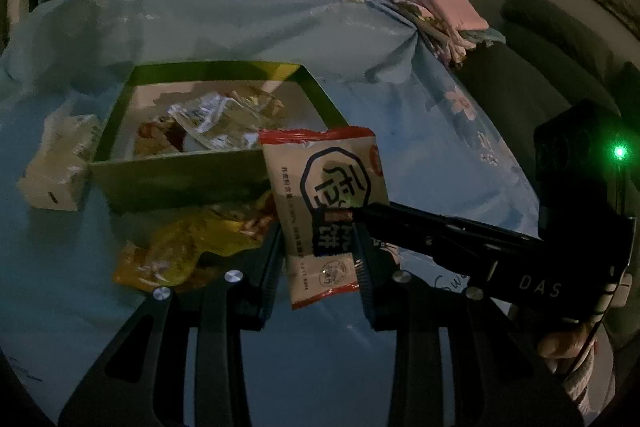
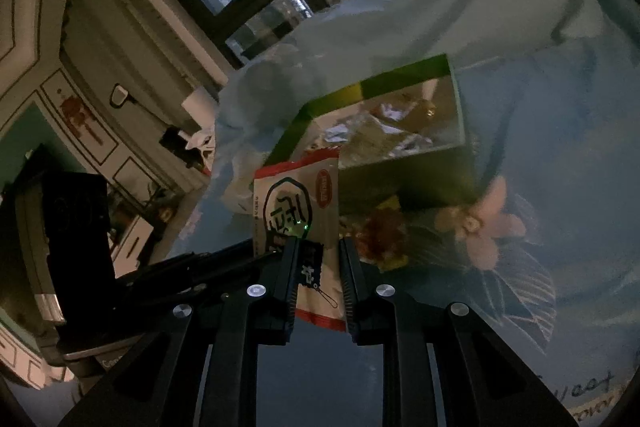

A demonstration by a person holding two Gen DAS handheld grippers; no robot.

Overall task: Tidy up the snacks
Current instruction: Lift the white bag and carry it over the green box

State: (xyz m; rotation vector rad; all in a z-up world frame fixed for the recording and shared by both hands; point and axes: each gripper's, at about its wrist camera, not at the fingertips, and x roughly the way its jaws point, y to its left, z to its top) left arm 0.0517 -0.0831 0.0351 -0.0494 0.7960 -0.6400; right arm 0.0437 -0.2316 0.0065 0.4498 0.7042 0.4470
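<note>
A flat white snack packet with red edges and a big dark round mark (image 1: 326, 211) is held up in the air, just in front of a green cardboard box with low walls (image 1: 182, 179). Both tools have hold of it. The left gripper (image 1: 320, 259) squeezes the lower part of the packet from both sides with its black ribbed fingers (image 1: 272, 267). The right gripper (image 2: 318, 279) squeezes the same packet too, near its bottom red edge. In the left wrist view the right gripper comes in from the right side, and its tip (image 1: 362, 213) touches the middle of the packet. A person's hand (image 1: 568, 347) holds that tool low on the right. The green box sits on a table with a light blue cloth (image 1: 60, 287) and has shiny crinkly snack bags (image 1: 212, 123) inside it. A yellow crinkly snack bag (image 1: 180, 251) lies on the cloth just in front of the box. A small white box (image 1: 56, 167) stands beside the green box on its left side. A pile of folded pink cloths (image 1: 452, 15) lies far back on the right.
</note>
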